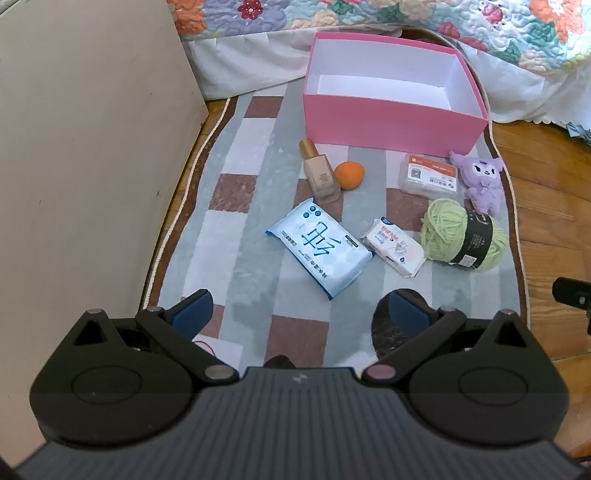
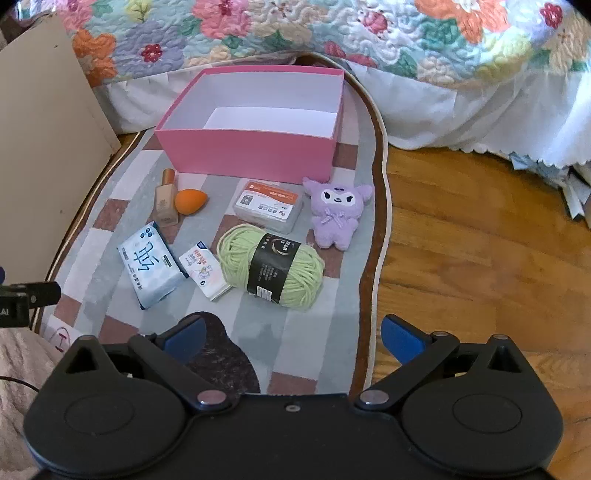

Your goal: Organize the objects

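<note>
An empty pink box (image 1: 391, 123) (image 2: 251, 155) stands at the far end of a checked rug (image 1: 258, 258) (image 2: 280, 347). In front of it lie a foundation bottle (image 1: 319, 173) (image 2: 165, 199), an orange sponge (image 1: 349, 175) (image 2: 191, 201), a clear plastic case (image 1: 430, 175) (image 2: 267, 205), a purple plush toy (image 1: 482, 181) (image 2: 338, 214), a green yarn ball (image 1: 461, 230) (image 2: 271, 271), a blue tissue pack (image 1: 319, 247) (image 2: 151, 264) and a small white tissue pack (image 1: 393, 245) (image 2: 203, 269). My left gripper (image 1: 301, 314) hangs open above the rug's near end. My right gripper (image 2: 293, 338) is open too, nothing between its fingers.
A beige cabinet side (image 1: 92, 147) (image 2: 48, 110) rises on the left. A bed with a flowered quilt (image 1: 369, 14) (image 2: 332, 33) and white skirt lies behind the box. Wood floor (image 2: 480, 258) runs right of the rug. A white paper label (image 2: 61, 334) lies at the rug's near left.
</note>
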`<action>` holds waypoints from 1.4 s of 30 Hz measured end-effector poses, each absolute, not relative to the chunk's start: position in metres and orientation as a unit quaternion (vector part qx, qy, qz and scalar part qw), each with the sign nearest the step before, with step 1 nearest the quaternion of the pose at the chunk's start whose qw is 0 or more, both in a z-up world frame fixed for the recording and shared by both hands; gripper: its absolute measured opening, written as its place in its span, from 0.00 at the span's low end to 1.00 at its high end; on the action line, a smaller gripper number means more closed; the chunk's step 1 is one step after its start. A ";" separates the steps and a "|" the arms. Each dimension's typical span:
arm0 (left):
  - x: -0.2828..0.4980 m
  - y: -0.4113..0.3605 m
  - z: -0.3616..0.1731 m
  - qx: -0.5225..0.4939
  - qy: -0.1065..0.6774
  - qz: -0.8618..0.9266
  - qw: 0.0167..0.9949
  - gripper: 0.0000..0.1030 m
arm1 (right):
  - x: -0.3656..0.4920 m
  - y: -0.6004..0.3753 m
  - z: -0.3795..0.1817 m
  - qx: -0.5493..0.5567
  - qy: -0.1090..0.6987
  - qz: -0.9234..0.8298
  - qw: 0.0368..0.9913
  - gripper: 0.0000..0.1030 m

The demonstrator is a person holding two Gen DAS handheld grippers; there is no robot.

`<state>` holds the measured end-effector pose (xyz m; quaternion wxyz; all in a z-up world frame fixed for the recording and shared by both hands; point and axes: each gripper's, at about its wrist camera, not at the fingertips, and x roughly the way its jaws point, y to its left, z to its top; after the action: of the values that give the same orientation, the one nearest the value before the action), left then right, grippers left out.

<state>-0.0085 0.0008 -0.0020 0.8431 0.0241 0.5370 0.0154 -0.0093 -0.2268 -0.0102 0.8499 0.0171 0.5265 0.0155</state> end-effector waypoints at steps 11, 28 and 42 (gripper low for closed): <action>-0.008 0.002 -0.004 0.013 0.542 0.019 0.840 1.00 | -0.012 -0.221 -0.007 0.022 0.516 0.056 0.854 1.00; -0.011 0.007 -0.009 -0.037 0.544 0.008 0.838 1.00 | -0.011 -0.221 -0.011 0.031 0.529 0.072 0.845 1.00; -0.019 0.011 -0.009 -0.057 0.541 0.011 0.839 1.00 | -0.011 -0.219 -0.017 0.019 0.549 0.058 0.833 1.00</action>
<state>-0.0186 0.0108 -0.0095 0.8392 -0.0566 0.5407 0.0107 -0.0109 -0.2191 -0.0168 0.8334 0.0191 0.5492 0.0584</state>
